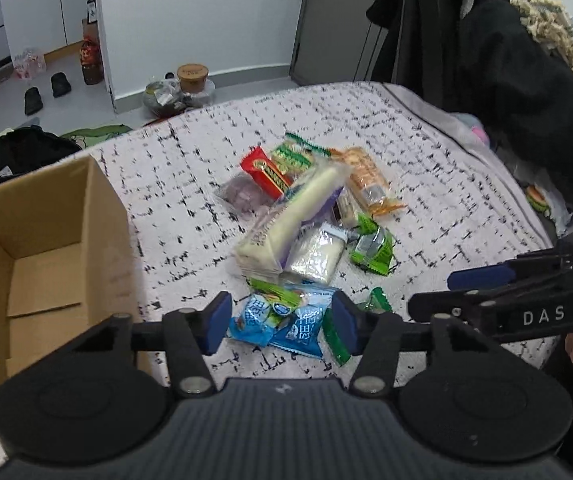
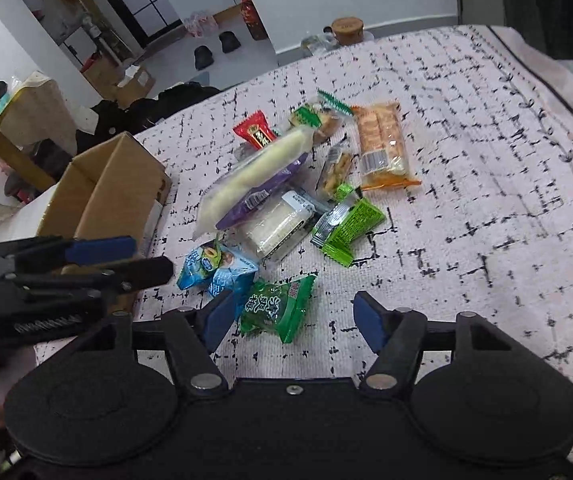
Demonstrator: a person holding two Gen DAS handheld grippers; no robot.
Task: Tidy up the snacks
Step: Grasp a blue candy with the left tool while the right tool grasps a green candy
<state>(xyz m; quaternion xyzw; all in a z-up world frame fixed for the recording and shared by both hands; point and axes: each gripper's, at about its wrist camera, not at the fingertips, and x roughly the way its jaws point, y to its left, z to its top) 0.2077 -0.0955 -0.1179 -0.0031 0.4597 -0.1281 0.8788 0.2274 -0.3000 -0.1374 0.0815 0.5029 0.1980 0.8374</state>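
Note:
A pile of snack packets lies on a white, black-flecked cloth. It holds a long white packet, an orange biscuit pack, a red packet, green packets and two blue packets. My left gripper is open, its jaws on either side of the blue packets. My right gripper is open over a green packet. An open, empty cardboard box stands at the left.
Dark coats hang at the back right. Beyond the far edge of the cloth the floor holds shoes, a lidded jar and bags. A small table stands far left. A burger-shaped toy lies at the right edge.

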